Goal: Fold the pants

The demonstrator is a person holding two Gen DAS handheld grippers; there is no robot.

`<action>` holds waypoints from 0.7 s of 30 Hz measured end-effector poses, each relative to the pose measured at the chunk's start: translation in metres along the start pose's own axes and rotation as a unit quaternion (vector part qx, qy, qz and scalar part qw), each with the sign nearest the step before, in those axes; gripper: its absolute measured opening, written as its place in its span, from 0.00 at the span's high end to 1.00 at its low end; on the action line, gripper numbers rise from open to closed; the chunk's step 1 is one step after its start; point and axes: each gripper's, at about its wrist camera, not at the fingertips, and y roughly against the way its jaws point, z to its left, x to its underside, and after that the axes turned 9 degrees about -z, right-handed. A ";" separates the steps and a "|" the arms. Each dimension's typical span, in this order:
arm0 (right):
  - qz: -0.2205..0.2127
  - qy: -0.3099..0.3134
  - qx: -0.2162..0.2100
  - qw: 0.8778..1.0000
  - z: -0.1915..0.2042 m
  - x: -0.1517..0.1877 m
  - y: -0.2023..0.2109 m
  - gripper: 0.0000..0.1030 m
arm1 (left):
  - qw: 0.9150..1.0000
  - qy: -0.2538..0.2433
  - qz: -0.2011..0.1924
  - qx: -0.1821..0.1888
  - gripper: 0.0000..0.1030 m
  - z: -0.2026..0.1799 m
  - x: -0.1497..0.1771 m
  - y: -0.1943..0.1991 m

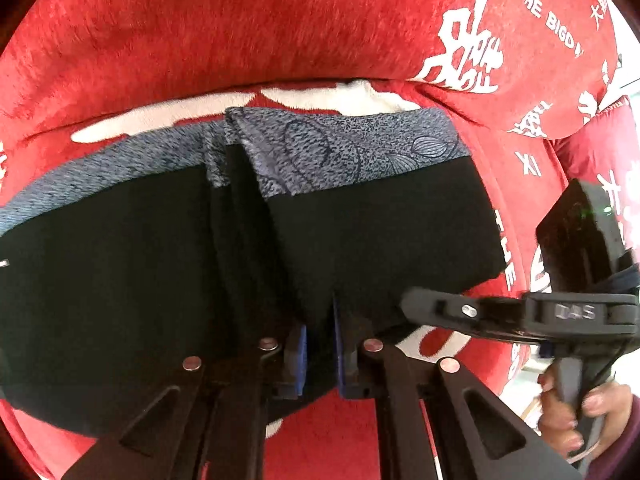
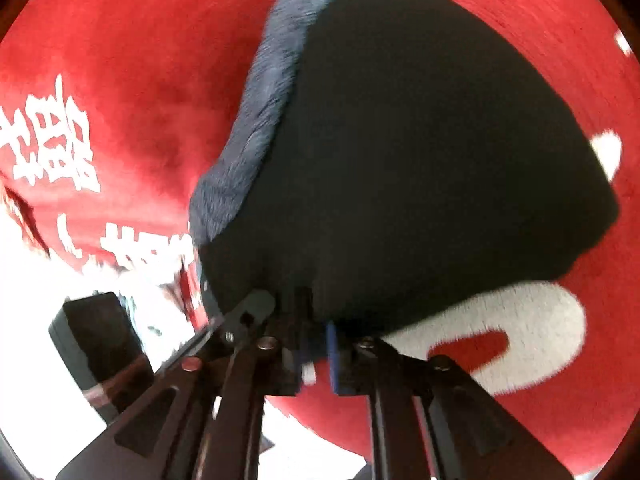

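Black pants [image 1: 120, 280] with a grey patterned waistband lie folded on a plush red cloth [image 1: 240, 20] printed "THE BIG". Left tongs [image 1: 320, 356] and right tongs [image 2: 316, 356] each pinch the pants' near edge.

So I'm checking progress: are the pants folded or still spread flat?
Folded at least once: the pants show doubled black layers, patterned grey band on top. Left tool and right tool both pinch the near edge.
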 end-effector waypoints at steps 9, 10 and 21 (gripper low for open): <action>-0.096 0.155 0.029 0.983 0.033 -0.041 0.092 0.39 | 0.997 -0.023 -0.067 -0.039 0.31 -0.011 -0.036 0.033; -0.111 0.149 0.039 0.982 0.028 -0.051 0.094 0.39 | 0.997 -0.028 -0.068 -0.039 0.31 -0.016 -0.042 0.028; -0.063 0.147 0.090 0.983 0.017 -0.109 0.027 0.61 | 0.992 -0.068 -0.036 -0.104 0.31 -0.026 -0.037 -0.040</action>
